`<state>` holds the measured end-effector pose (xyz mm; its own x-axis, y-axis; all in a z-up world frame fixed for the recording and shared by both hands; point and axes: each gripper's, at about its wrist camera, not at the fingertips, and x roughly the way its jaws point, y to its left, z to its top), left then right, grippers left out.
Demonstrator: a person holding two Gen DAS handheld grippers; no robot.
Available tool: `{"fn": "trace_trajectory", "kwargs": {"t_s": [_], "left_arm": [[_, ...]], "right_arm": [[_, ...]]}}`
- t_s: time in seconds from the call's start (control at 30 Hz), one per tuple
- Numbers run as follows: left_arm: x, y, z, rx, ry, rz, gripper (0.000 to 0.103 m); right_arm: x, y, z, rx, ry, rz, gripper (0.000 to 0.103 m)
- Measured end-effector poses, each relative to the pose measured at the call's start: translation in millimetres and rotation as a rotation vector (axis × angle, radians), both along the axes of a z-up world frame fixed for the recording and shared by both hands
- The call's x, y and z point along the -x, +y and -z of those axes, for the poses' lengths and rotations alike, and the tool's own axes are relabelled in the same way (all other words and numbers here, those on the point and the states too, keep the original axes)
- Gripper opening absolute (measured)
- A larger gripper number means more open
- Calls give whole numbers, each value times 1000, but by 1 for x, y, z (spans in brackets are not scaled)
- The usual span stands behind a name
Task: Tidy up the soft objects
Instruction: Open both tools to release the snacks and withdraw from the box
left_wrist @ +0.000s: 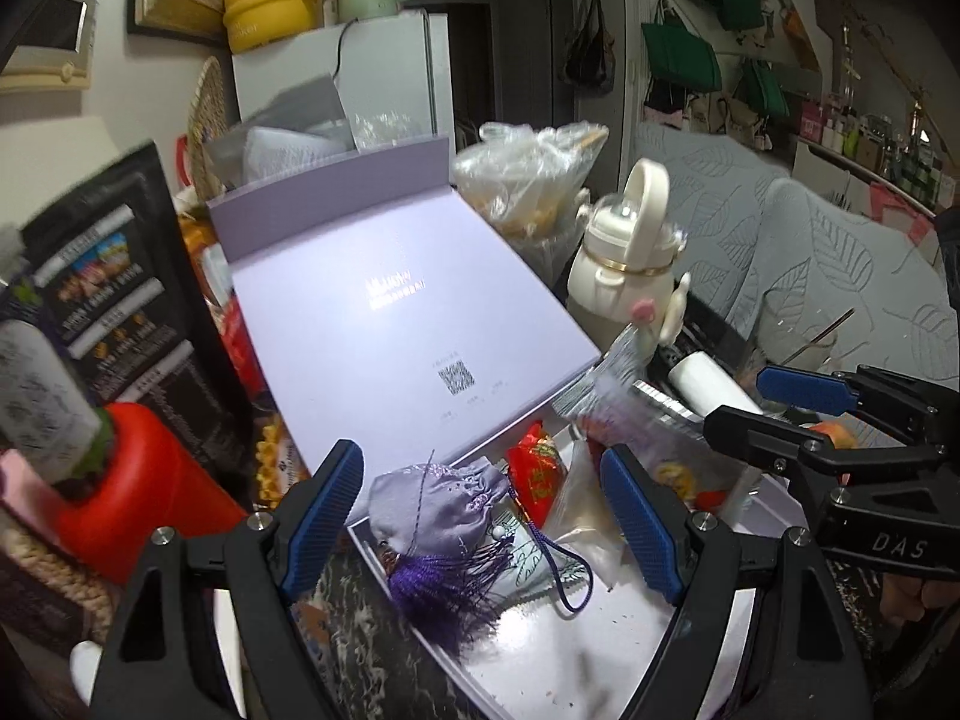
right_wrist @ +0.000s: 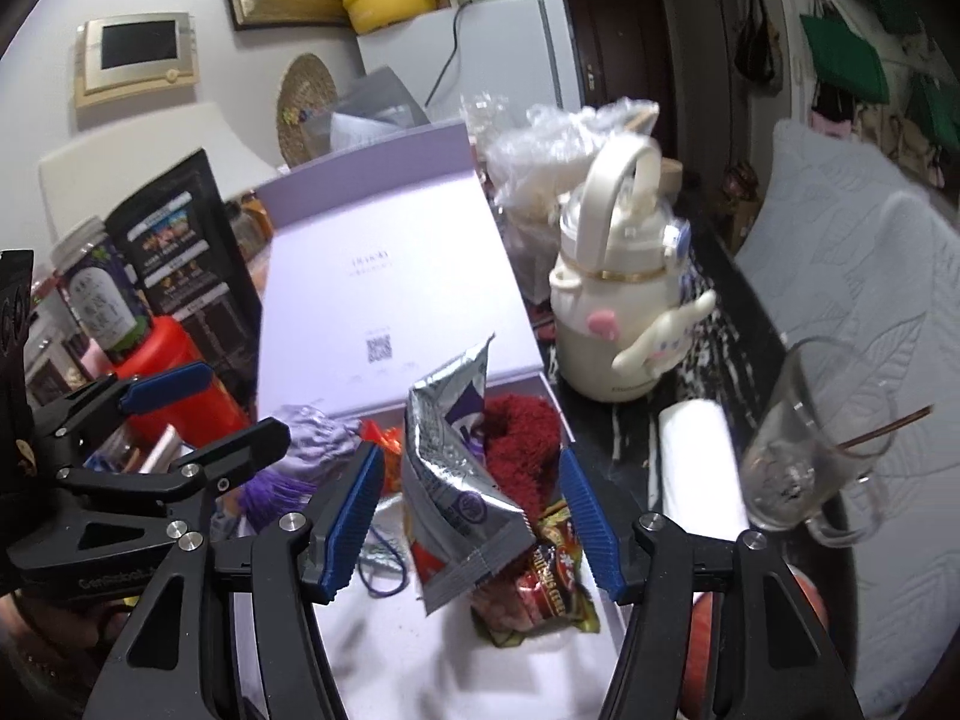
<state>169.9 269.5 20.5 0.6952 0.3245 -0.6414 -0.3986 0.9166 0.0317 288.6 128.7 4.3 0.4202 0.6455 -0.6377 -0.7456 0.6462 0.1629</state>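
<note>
The left gripper [left_wrist: 483,516] hangs with its blue pads spread wide, grasping nothing, above the near left part of an open lilac box [left_wrist: 600,648]; between the pads lies a lavender drawstring pouch [left_wrist: 435,498] with a purple tassel [left_wrist: 447,585] trailing toward 6 o'clock. Just at 2 o'clock from the pouch sits a small red sachet [left_wrist: 536,474], touching a clear plastic wrapper [left_wrist: 585,498]. The right gripper [right_wrist: 471,510] is likewise unclenched, its pads standing either side of a silver foil packet [right_wrist: 447,468] that rises tilted from the box floor; whether a pad touches it cannot be told. Only the right wrist view shows a red fuzzy item [right_wrist: 522,450] behind the packet at 1 o'clock and a dark snack packet [right_wrist: 552,588] lying flat at 5 o'clock. Each camera catches the other gripper at its edge. The box lid [left_wrist: 390,312] stands raised at 12 o'clock. To the right of the box are a cream bottle [right_wrist: 606,300], a white roll [right_wrist: 699,462] and a tilted glass mug [right_wrist: 804,450]. At 9 o'clock stand a red container [left_wrist: 138,480] and a black bag [left_wrist: 114,288].
</note>
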Motion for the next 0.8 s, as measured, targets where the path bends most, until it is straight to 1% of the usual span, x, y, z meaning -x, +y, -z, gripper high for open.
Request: {"fn": "trace_trajectory", "kwargs": {"t_s": [0.17, 0.33, 0.47, 0.53, 0.6, 0.63, 0.7, 0.77, 0.8], "left_arm": [[21, -13, -28, -24, -44, 1, 82], [47, -29, -59, -54, -102, -1, 82], [67, -41, -79, -68, -142, -5, 82], [78, -49, -89, -79, -158, -4, 85], [89, -57, -98, -97, -177, -9, 98], [95, -61, -101, -108, -192, -11, 100], [104, -66, -107, -126, -208, -14, 101], [114, -73, -114, -134, -218, -12, 101], [119, -76, -116, -134, -223, -10, 101]], "right_arm": [[22, -11, -30, -20, -57, 2, 61], [55, -25, -68, -45, -149, 2, 61], [81, -39, -92, -68, -221, 9, 67], [97, -48, -106, -81, -260, 17, 70], [109, -55, -115, -94, -291, 22, 74], [115, -58, -119, -101, -306, 26, 75], [130, -66, -128, -111, -347, 50, 84], [144, -74, -136, -114, -384, 75, 84], [149, -77, -138, -117, -393, 80, 87]]}}
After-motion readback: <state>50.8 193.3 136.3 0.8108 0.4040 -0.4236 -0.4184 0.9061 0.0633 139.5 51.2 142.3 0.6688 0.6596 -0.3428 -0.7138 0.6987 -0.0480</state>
